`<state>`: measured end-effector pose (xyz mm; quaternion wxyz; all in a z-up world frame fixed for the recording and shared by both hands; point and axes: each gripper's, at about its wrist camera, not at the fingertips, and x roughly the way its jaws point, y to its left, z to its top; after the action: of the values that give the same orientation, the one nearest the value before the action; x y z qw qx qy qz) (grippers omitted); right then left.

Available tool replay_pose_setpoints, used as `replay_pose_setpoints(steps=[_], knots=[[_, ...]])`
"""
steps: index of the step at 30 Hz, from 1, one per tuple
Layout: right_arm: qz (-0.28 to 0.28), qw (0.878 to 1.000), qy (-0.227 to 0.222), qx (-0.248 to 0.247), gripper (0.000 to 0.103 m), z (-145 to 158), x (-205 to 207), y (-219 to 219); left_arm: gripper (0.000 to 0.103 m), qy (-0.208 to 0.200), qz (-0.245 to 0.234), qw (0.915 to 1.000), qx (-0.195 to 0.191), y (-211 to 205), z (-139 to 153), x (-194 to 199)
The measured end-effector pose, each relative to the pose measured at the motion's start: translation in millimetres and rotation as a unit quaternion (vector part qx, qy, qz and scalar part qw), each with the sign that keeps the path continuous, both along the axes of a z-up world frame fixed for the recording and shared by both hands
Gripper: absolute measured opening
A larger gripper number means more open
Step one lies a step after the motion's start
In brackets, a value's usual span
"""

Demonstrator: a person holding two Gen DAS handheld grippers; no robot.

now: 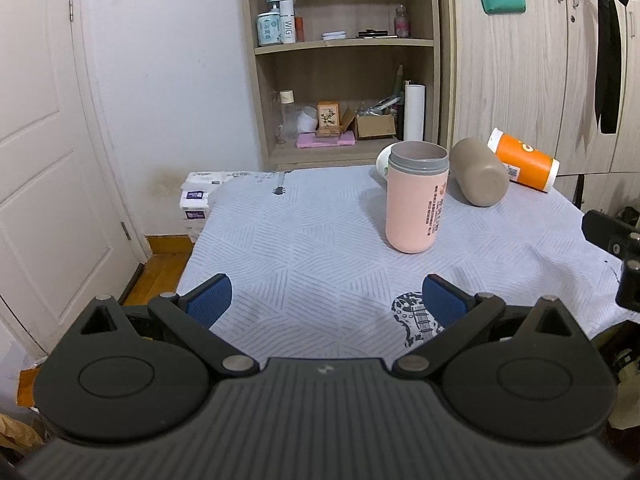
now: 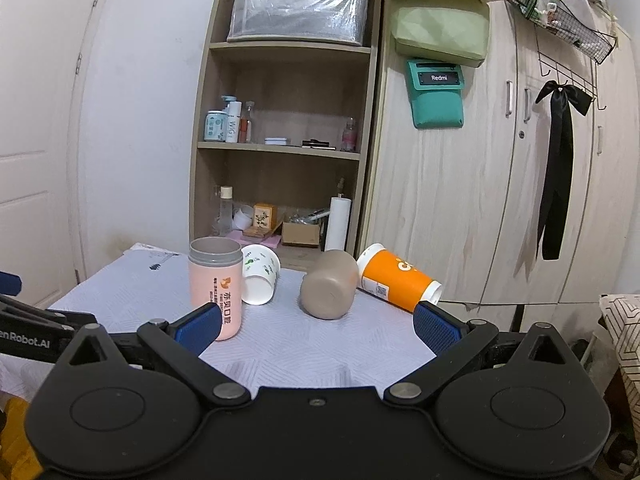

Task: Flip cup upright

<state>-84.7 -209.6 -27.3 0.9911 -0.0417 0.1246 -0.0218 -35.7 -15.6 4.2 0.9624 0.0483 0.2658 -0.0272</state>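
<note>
Right wrist view: the right gripper (image 2: 318,324) hangs with fingers spread wide and empty over the tabletop (image 2: 304,344), facing a brown cup (image 2: 329,290) lying on its side at centre frame, base toward the camera. An orange cup (image 2: 394,278) lies tipped just right of it, a white paper cup (image 2: 260,280) tipped to its left, behind an upright pink cup (image 2: 216,288). In the left wrist view, the left gripper (image 1: 326,300) is also wide open, holding nothing. Likely risk: the round brown cup rolling into its close neighbours if nudged off-centre.
</note>
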Motion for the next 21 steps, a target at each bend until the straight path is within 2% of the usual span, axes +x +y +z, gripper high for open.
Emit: replay_pose_setpoints(steps=[21], knots=[[-0.014,1.0,-0.002,0.009,0.103,1.7,-2.8,-0.7,0.103,0.008,0.007,0.9999,-0.003,2.2,-0.7,-1.6]])
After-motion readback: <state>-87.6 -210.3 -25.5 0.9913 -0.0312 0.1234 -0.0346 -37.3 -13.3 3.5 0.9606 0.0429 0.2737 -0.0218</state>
